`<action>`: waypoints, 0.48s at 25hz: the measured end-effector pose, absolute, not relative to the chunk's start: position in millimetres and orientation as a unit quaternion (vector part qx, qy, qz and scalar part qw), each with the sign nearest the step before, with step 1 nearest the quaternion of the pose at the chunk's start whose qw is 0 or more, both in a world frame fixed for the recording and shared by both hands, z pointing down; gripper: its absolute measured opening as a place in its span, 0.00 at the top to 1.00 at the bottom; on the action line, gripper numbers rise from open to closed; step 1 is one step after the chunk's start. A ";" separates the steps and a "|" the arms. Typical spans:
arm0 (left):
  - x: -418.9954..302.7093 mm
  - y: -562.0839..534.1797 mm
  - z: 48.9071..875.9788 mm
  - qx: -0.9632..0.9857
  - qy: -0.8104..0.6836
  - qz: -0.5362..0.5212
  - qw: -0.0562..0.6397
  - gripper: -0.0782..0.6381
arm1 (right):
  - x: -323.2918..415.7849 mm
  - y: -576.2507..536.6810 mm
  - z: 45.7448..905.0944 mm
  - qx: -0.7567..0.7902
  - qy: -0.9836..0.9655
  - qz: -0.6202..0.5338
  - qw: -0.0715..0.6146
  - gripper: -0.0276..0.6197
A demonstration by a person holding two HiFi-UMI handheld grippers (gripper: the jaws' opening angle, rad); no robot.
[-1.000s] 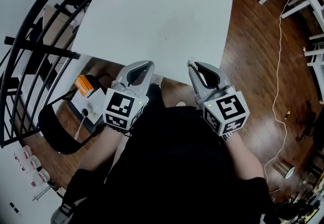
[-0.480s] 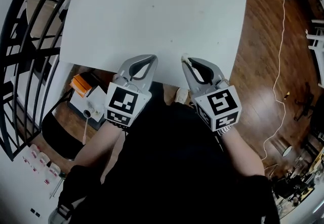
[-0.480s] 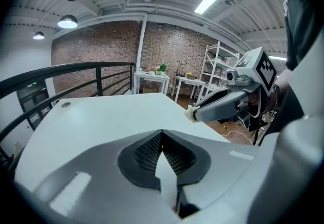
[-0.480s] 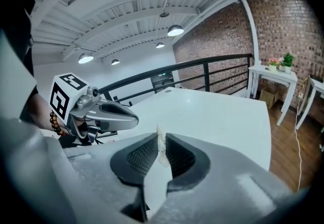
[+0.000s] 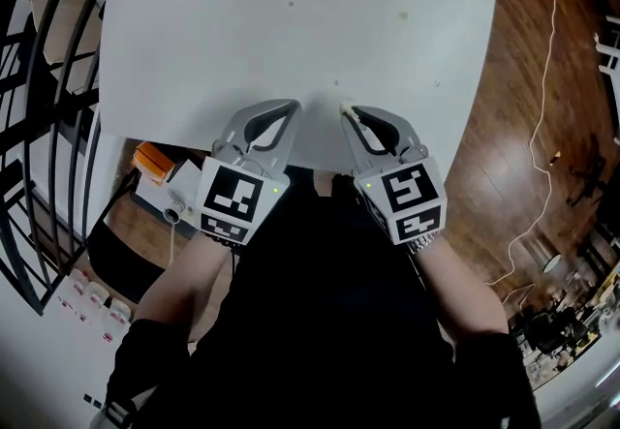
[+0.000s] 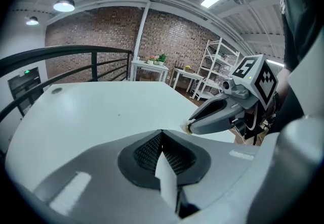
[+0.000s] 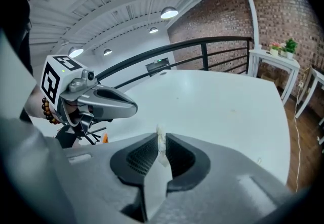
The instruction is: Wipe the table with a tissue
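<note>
Your right gripper (image 5: 349, 115) has its jaws pinched on a small wad of tissue (image 7: 160, 142) that pokes out at their tip. Your left gripper (image 5: 291, 109) is closed on nothing. Tip the tissue down onto the bench (image 5: 291, 20) ahead of the jaws, press lightly and sweep in overlapping strokes.

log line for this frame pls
left gripper shut, empty | right gripper shut on tissue | both over table near edge
</note>
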State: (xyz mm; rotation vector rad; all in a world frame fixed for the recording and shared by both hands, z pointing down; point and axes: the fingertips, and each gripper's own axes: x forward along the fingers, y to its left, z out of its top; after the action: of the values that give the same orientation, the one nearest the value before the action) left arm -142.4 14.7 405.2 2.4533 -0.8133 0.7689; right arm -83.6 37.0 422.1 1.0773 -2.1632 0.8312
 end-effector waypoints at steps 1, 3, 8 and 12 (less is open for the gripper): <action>-144.1 11.9 408.3 0.887 -0.293 0.279 0.224 0.87 | -85.4 34.5 426.5 0.403 -0.808 0.314 0.292 0.90; -147.5 7.1 414.4 0.885 -0.292 0.281 0.230 0.87 | -87.6 29.8 434.7 0.404 -0.804 0.318 0.299 0.90; -152.0 -0.8 424.9 0.881 -0.290 0.285 0.243 0.87 | -86.6 22.5 451.1 0.405 -0.791 0.330 0.318 0.90; -150.3 -2.9 431.1 0.881 -0.285 0.285 0.248 0.87 | -86.7 21.6 460.5 0.404 -0.784 0.337 0.331 0.90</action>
State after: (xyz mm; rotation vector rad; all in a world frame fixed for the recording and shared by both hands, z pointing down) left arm -150.3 -2.9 431.1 2.4002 -0.7764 0.7778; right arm -86.7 21.6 460.5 1.0559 -2.0483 0.8800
